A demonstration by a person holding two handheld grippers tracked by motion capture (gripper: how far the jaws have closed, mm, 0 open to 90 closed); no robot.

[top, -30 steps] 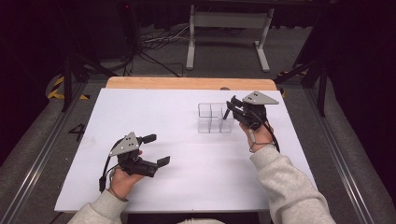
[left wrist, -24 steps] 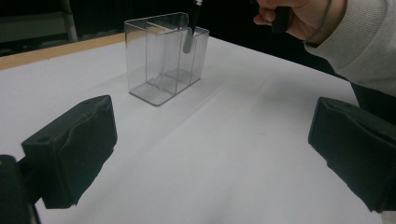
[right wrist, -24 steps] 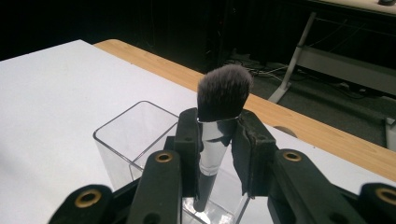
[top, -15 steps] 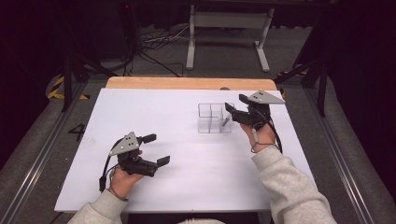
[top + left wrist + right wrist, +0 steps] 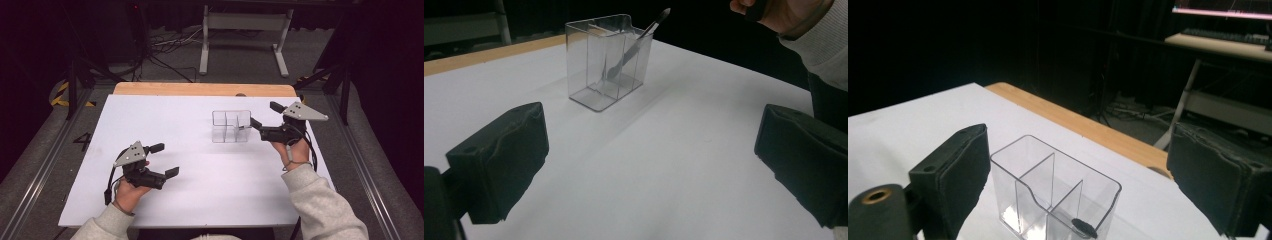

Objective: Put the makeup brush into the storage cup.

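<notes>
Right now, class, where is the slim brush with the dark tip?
The brush leans in an end compartment of the clear organiser, right of the table's centre in the high view, beside the open right gripper.

One clear organizer (image 5: 230, 126), one brush (image 5: 636, 42), two tools.

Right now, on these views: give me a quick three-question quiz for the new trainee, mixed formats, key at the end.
1. True or false: the slim brush lies flat on the table.
2. How many compartments does the clear organiser have? A) one B) two C) three
3. Fill in: the right gripper has its jaws ____ and holds nothing.

Key:
1. False. The brush stands tilted in an end compartment of the organiser, dark tip above the rim.
2. C, three, set off by two dividers.
3. Open. The jaws have just been opening, with nothing between them.
</notes>
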